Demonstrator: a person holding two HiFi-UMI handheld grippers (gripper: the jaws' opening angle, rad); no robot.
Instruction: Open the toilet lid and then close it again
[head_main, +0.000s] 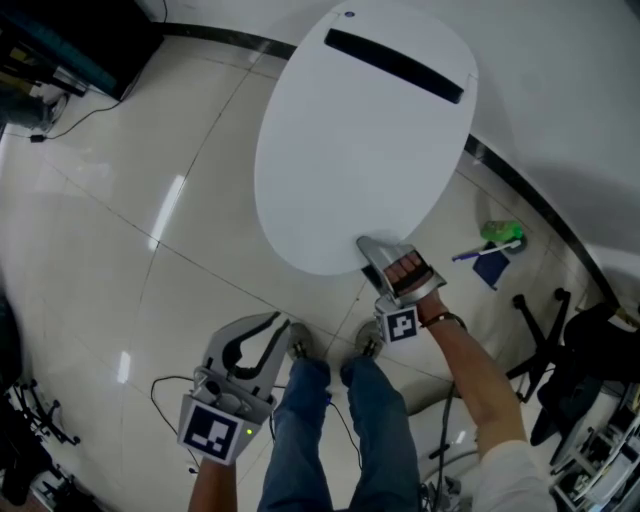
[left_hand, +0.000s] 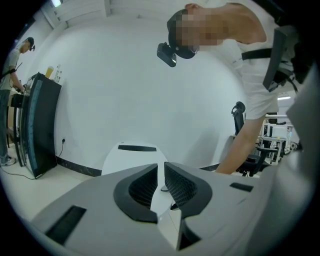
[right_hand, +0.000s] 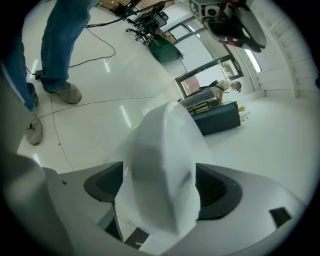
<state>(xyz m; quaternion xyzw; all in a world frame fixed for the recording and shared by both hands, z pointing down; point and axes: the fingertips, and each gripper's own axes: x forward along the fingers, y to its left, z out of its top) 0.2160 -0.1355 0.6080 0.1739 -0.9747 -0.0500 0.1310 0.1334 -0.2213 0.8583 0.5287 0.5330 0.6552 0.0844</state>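
Observation:
The white toilet lid (head_main: 360, 150) lies down flat, with a black slot near its hinge end. My right gripper (head_main: 385, 262) is at the lid's front edge. In the right gripper view the lid (right_hand: 160, 150) fills the gap between the wide-apart jaws, and the dark pads (right_hand: 214, 189) stand beside it without a clear squeeze. My left gripper (head_main: 262, 335) hangs low at the left, away from the toilet, with nothing in it. Its jaws are together in the left gripper view (left_hand: 161, 182), and the lid (left_hand: 127, 155) shows beyond them.
The person's jeans and shoes (head_main: 310, 420) stand just in front of the toilet. A green and blue brush (head_main: 495, 240) lies on the floor to the right, next to an office chair base (head_main: 545, 340). A cable (head_main: 165, 390) runs at the lower left, and a dark cabinet (head_main: 70, 40) stands far left.

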